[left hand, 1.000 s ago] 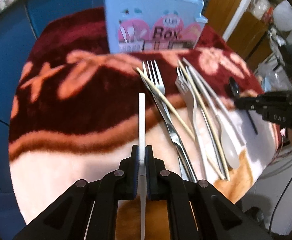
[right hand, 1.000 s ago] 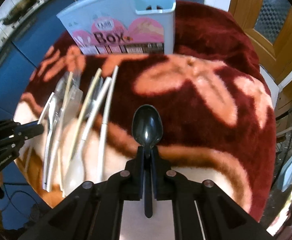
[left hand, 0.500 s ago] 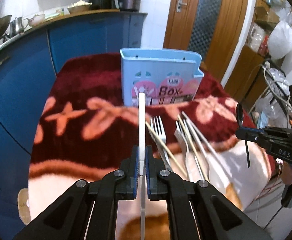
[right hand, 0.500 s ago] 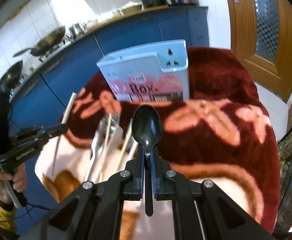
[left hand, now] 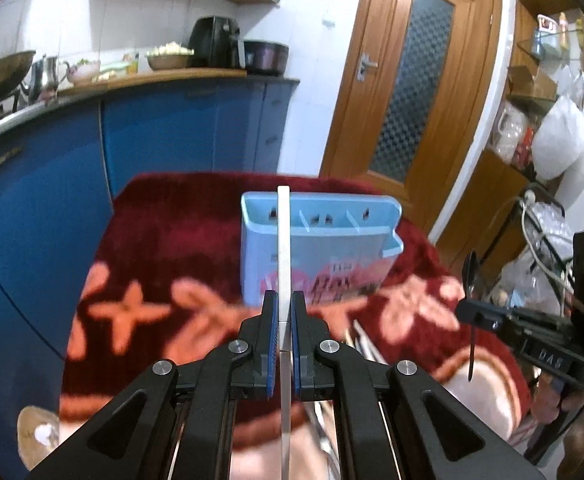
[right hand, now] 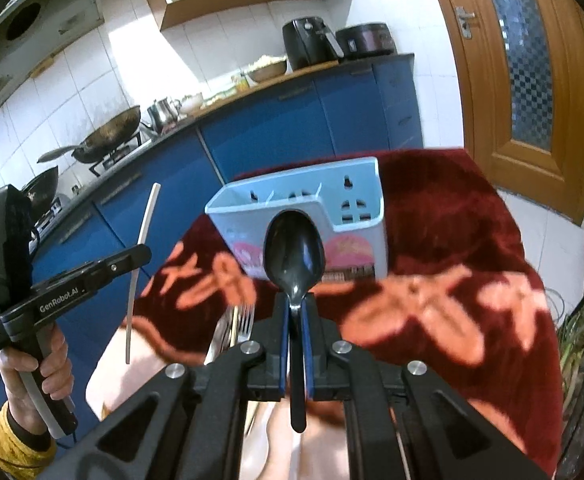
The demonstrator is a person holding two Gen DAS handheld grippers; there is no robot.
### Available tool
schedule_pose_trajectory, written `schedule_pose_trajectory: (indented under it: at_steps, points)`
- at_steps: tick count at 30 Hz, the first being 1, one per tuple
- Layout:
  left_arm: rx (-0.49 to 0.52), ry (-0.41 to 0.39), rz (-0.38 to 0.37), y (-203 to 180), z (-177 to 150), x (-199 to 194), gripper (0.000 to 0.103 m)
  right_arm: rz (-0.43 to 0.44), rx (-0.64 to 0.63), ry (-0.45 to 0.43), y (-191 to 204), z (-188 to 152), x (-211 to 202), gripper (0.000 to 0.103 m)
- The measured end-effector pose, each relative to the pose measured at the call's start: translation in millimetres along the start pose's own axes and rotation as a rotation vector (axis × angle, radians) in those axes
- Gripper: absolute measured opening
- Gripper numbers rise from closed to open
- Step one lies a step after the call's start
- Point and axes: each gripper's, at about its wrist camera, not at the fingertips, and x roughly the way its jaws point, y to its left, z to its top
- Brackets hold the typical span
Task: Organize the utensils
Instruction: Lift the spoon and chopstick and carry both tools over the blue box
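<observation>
Both grippers raised before the blue utensil box (left hand: 319, 248)

The red floral blanket (left hand: 164, 240) covers the counter; blue cabinets (right hand: 292, 120) stand behind. Right view alone shows a hand (right hand: 36, 364). Left gripper (left hand: 283, 312) fingers pinch a white stick (left hand: 283, 240); right gripper (right hand: 295, 316) fingers pinch a black spoon (right hand: 293, 252). A fork (right hand: 246, 318) lies below.

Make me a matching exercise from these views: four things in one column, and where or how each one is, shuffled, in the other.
Things:
1. black spoon
2. white stick
3. blue box
4. metal fork

Places:
A. stands upright on the red blanket
B. clamped in the left tool
C. lies on the blanket with the other cutlery
D. clamped in the right tool

Pairs: 1-D, 2-B, 3-A, 4-C
</observation>
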Motion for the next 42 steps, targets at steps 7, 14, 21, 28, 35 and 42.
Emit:
schedule_pose_trajectory:
  at_steps: [7, 14, 21, 28, 35, 42]
  points:
    - [-0.038, -0.111, -0.025, -0.6, 39.5, 8.0, 0.005, 0.012, -0.002, -0.096, 0.7, 25.1, 4.5, 0.008]
    - [-0.024, -0.265, -0.041, -11.0, 72.3, 16.1, 0.005, -0.015, -0.008, -0.174, -7.5, 49.1, 21.8, 0.008]
    - [-0.003, -0.4, 0.015, -15.6, 91.4, 36.0, 0.005, -0.042, -0.043, -0.272, -13.6, 63.3, 40.7, 0.008]
    - [-0.006, -0.468, 0.098, -5.9, 88.5, 78.8, 0.005, -0.065, -0.083, -0.355, -24.5, 70.9, 69.8, 0.008]
    - [-0.035, -0.469, 0.113, 6.0, 67.3, 113.9, 0.005, -0.086, -0.101, -0.322, -35.3, 62.8, 96.4, 0.008]
    - [-0.036, -0.467, 0.133, 12.0, 51.0, 125.4, 0.005, -0.097, -0.131, -0.313, -35.2, 55.7, 100.5, 0.008]
